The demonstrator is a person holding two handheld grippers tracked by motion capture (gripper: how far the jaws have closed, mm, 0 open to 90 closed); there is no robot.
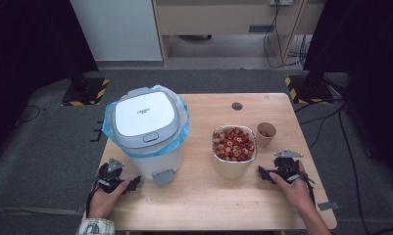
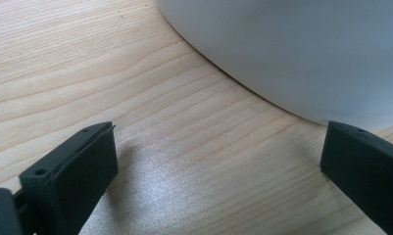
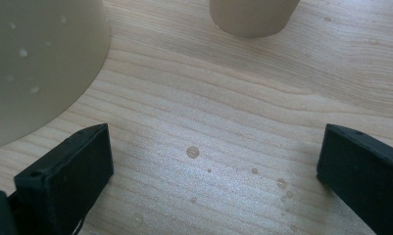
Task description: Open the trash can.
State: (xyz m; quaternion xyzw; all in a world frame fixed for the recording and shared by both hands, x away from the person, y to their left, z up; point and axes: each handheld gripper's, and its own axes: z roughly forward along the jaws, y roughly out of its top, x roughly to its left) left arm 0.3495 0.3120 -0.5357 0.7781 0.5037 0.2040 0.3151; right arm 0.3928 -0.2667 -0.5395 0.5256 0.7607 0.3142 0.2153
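Lab: hazard-taped stand bases (image 1: 85,91), cables (image 1: 277,39)

Black two-jaw left tool (image 1: 116,180), right tool (image 1: 275,172), grey three-cornered plates, patterned left sleeve (image 1: 95,227)

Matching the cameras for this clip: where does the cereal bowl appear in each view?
High view: bowl right of centre on the table, between the bin and the small cup.
Left gripper view: not in it; the white wall there is the bin.
Right gripper view: bowl's beige side at upper left.
Shared landmark: the cup, beside the bowl in the high view and at the top of the right gripper view.
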